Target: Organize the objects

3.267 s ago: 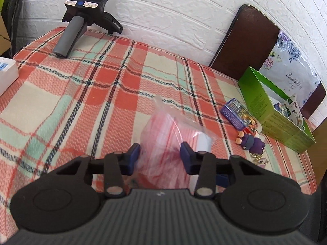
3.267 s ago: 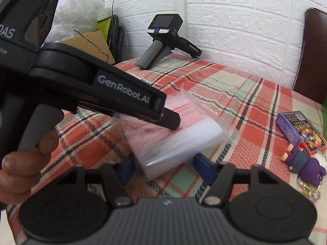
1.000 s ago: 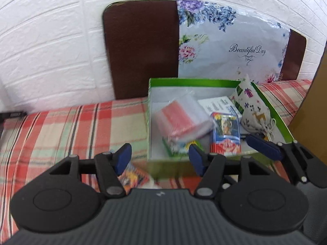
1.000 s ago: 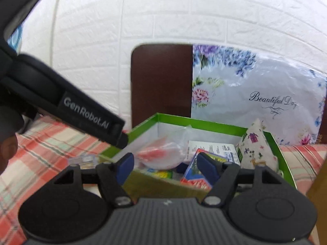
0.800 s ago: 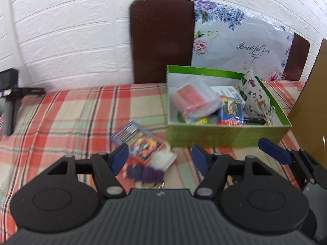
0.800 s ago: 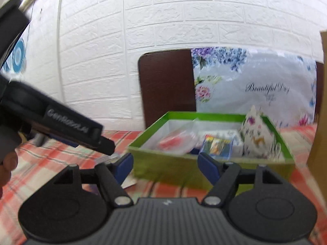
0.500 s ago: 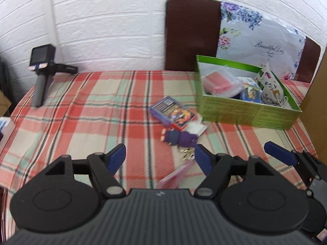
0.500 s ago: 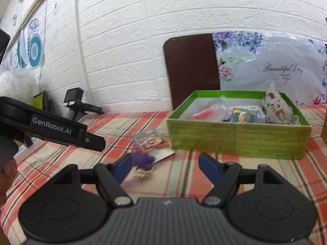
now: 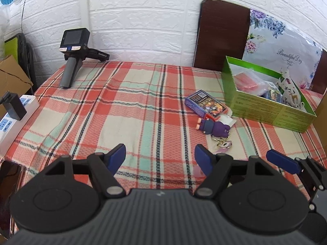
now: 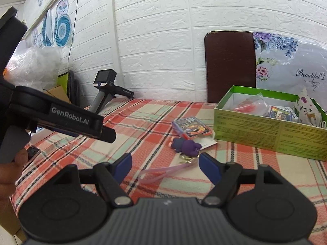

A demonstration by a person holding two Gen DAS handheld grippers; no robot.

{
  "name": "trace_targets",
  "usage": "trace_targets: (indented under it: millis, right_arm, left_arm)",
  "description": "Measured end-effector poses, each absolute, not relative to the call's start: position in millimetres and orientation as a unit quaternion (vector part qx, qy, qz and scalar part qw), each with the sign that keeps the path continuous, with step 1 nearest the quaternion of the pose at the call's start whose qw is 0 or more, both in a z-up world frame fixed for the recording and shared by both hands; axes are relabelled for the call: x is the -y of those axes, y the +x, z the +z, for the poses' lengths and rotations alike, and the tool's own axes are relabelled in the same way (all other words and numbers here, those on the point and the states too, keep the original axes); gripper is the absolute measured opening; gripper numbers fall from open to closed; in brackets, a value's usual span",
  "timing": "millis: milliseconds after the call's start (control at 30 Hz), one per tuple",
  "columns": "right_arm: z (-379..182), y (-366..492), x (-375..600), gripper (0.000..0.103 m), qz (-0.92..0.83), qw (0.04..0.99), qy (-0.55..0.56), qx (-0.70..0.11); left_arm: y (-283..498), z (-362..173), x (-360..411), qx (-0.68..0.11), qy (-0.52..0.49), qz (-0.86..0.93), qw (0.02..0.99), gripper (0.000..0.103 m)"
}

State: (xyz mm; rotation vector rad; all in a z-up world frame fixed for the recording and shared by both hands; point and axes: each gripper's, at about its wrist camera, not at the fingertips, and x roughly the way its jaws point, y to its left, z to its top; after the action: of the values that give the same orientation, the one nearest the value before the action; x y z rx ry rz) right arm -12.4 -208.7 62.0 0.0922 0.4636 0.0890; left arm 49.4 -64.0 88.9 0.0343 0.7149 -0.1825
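Claws: left gripper (image 9: 159, 155) and right gripper (image 10: 165, 164) both spread, empty
Keychain: purple keychain (image 10: 186, 145) just ahead of right claw, lying crosswise; right nearer

Wide bare tablecloth (image 9: 126, 110) ahead-left of left gripper (image 9: 160, 156); ahead-right: card box (image 9: 206, 103), purple keychain (image 9: 214, 127), then green box (image 9: 265, 107) blocks.

Card box (image 9: 206, 104) just left of open box (image 9: 265, 110); keychain (image 9: 213, 127) before card box; bag (image 9: 246, 80) in open box.
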Motion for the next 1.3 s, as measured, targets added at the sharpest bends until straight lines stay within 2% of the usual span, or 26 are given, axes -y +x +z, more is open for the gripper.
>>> trace_targets:
  millis: [933,1300]
  right_arm:
    - [46.3,-4.7,217.4,0.076,0.039,0.964,0.061,-0.256]
    - [38.9,32.5,228.4,0.076,0.019,0.960,0.053,-0.276]
  left_arm:
    - [67.9,68.8,57.4,-0.365,0.030,-0.055,0.929,0.076]
    - [99.0,56.0,45.8,-0.389,0.000,-0.067,0.919,0.076]
